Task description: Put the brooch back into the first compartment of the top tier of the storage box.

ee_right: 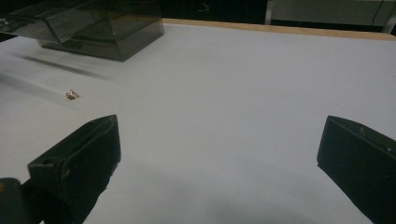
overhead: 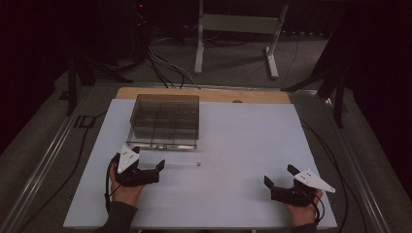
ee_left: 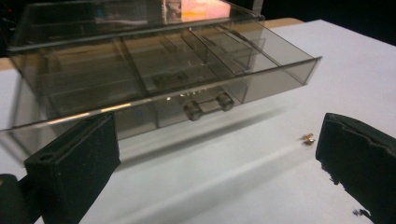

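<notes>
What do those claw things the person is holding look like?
Each gripper, left and right, is black with two chunky, blocky jaws. A pale grey three-cornered plate sits on top of each, and a thin black cable trails from it. The person wears dark grey sleeves.

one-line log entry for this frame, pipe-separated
left gripper: open, near box front | right gripper: open, over bare mat | clear box: drawer pulled out | small metal part: loose on mat
</notes>
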